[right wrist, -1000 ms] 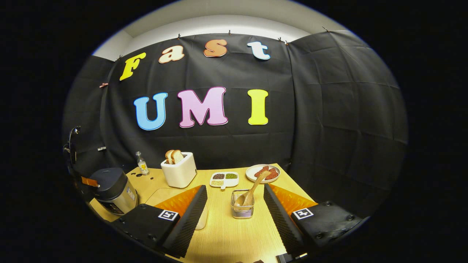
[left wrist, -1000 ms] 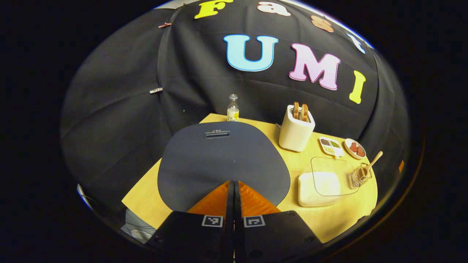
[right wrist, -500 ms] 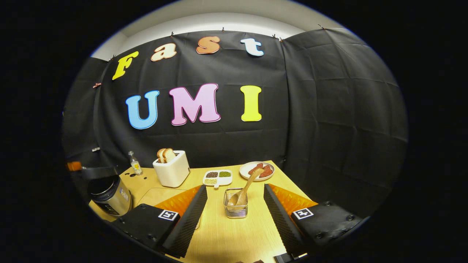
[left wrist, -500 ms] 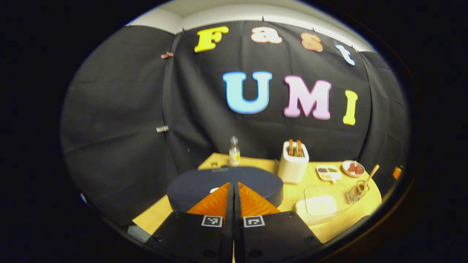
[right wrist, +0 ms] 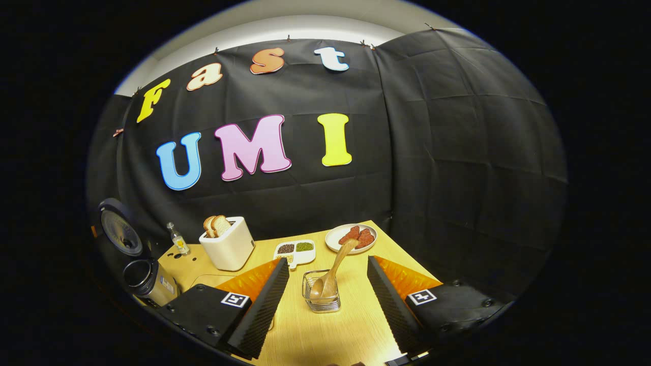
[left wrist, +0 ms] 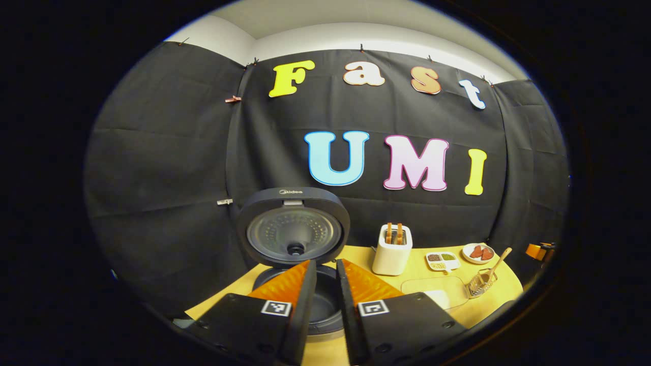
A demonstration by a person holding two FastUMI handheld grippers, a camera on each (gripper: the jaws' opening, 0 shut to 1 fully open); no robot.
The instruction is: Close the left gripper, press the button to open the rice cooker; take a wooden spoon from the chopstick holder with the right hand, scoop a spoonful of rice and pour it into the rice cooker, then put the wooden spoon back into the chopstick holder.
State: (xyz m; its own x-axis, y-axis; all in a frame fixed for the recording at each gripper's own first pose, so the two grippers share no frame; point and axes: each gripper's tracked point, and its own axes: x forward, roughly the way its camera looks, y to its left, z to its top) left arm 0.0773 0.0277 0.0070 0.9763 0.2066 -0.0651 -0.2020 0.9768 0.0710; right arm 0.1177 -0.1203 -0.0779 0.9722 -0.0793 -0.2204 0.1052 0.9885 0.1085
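Observation:
The rice cooker stands open just ahead of my left gripper, its round lid tipped upright. My left fingers sit a narrow gap apart with nothing between them. In the right gripper view the cooker is at the far left. The wooden spoon leans in the wire chopstick holder, which stands just ahead of my open right gripper, in line with the gap between its fingers. In the left gripper view the spoon is far right, near a pale rice container under a clear cover.
A white toaster holding bread, a small bottle, a divided dish of beans and a plate of red pieces stand along the back of the wooden table. The black cloth wall closes in behind and to the right.
The cooker's lid has sprung from flat to upright. My left gripper has pulled back and up, and its fingers have parted slightly. The right gripper has drifted nearer the holder.

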